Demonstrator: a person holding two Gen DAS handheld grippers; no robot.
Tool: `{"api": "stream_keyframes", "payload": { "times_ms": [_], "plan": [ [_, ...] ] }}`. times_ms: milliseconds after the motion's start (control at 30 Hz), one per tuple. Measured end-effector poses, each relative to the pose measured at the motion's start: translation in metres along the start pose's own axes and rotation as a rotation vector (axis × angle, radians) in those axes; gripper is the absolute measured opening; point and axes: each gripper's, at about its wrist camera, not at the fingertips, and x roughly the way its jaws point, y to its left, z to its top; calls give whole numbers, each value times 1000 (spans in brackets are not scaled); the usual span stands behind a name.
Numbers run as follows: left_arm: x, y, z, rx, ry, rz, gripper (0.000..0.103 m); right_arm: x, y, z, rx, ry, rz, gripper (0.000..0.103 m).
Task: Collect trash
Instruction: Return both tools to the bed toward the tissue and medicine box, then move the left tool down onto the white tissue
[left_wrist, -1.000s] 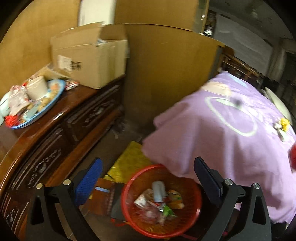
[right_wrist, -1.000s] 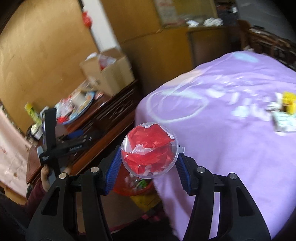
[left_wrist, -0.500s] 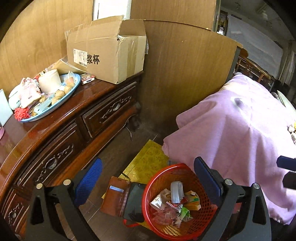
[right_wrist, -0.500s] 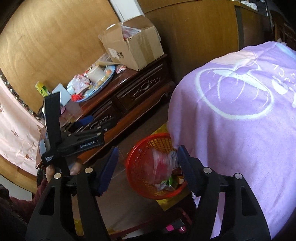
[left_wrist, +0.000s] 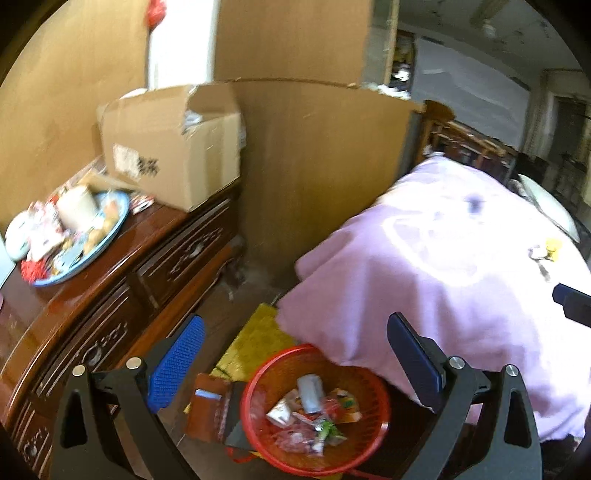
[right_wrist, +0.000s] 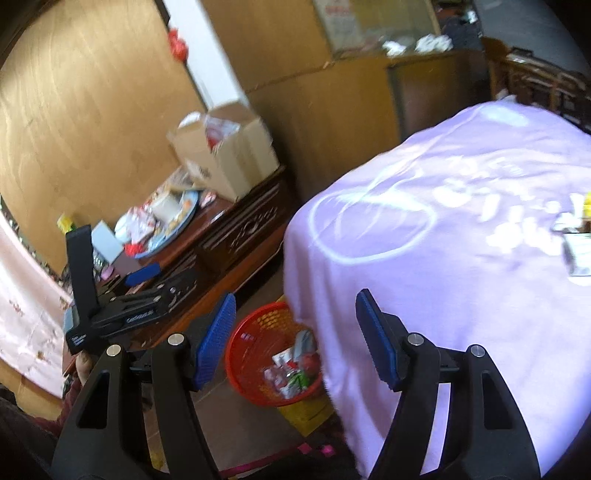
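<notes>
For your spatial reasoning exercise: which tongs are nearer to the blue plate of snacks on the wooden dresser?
Left. The left tongs hover at the dresser's edge, just beside the blue plate. The right tongs are farther off, above the red basket.

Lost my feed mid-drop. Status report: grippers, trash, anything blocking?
Right gripper open, empty. Left gripper open, empty. Red basket on floor holds wrappers; more scraps on purple cloth. Cloth edge overhangs basket rim.
</notes>
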Motion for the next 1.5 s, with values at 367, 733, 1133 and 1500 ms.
{"api": "stream_keyframes", "payload": {
  "times_ms": [367,733,1133,1500],
  "plan": [
    [-58,-115,12,234,-97,-78,97,-108,-56,-15,77,-236,-86,73],
    [-55,-248,10,448,-126,-195,97,-173,-153,-35,247,-371,-251,76],
    [50,-343,20,464,48,-383,97,-156,-253,-55,341,-267,-600,77],
    [113,-404,30,522,93,-465,97,-138,-297,-69,411,-202,-644,78]
  ]
}}
